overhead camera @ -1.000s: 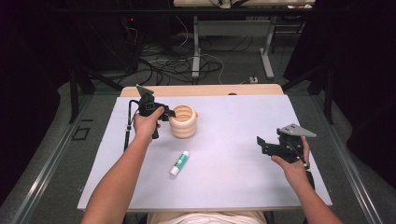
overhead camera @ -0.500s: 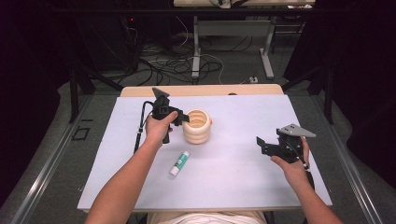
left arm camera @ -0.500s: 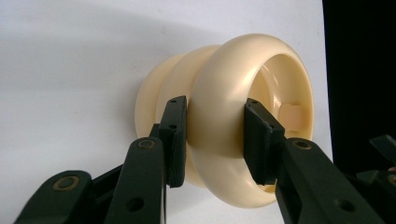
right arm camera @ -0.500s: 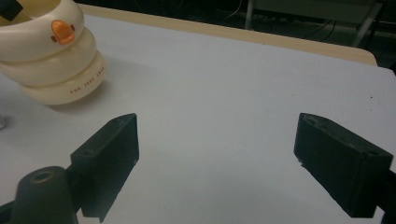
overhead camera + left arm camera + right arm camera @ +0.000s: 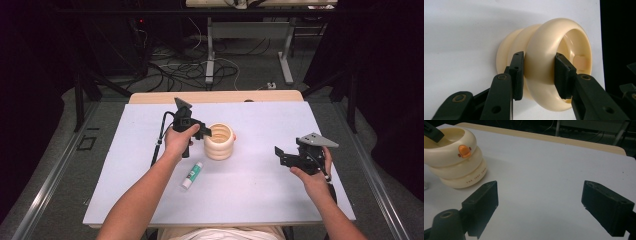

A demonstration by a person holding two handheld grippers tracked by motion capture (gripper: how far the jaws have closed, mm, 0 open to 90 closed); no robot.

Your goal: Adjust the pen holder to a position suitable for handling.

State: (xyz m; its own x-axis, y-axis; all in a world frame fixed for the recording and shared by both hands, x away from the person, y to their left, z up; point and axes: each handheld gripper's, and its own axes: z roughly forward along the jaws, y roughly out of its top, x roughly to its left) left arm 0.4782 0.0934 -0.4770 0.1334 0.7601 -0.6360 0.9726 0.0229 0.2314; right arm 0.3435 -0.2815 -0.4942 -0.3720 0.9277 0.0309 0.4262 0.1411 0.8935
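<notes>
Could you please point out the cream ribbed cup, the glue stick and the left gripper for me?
cream ribbed cup (image 5: 220, 149), high view, on its outer side wall.
glue stick (image 5: 192, 175), high view, on the middle of its white body.
left gripper (image 5: 537, 72), left gripper view, midway between its fingertips, shut on the cup's rim.

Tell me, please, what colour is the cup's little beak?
Orange beak, clearest in the right gripper view.

You had a white-and-green tube lying on the white table, its white cap toward you. Beyond the table's far wooden edge, cables lay tangled on the floor, near the grey legs of another table.
</notes>
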